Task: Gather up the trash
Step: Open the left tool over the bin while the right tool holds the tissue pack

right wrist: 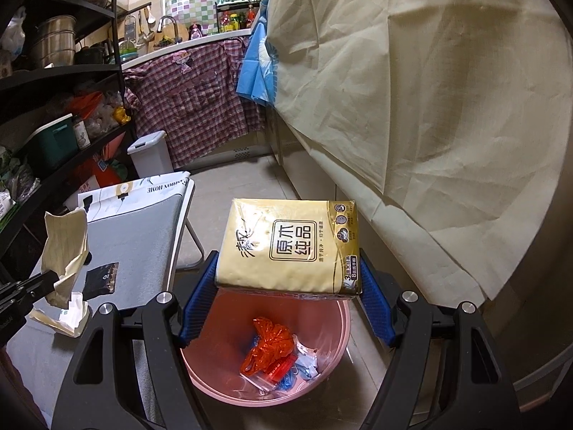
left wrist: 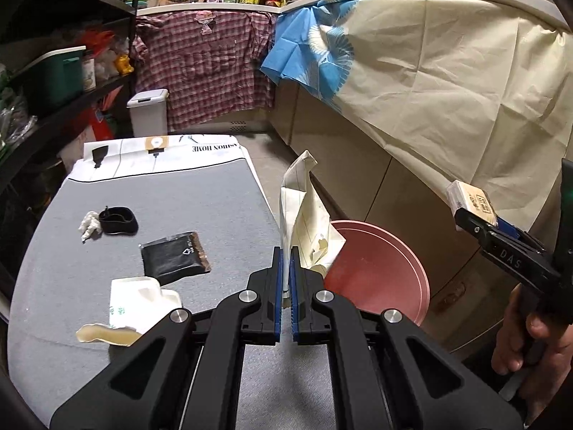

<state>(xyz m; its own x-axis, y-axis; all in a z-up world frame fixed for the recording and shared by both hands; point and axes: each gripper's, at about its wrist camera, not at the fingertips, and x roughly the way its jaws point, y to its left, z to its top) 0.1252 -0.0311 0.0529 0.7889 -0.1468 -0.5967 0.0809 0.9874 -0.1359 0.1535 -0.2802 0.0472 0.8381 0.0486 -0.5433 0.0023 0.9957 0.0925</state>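
My left gripper is shut on a crumpled cream lined paper and holds it upright at the right edge of the grey table; the paper also shows in the right wrist view. My right gripper is shut on a yellow tissue pack and holds it over the pink bin, which holds an orange bag and plastic scraps. In the left wrist view the bin stands on the floor beside the table, with the right gripper above it.
On the table lie a black pouch, a black band, a white tissue wad, a white carton piece and a cream scrap. A cloth-draped counter runs along the right. Shelves stand left; a white bin stands behind.
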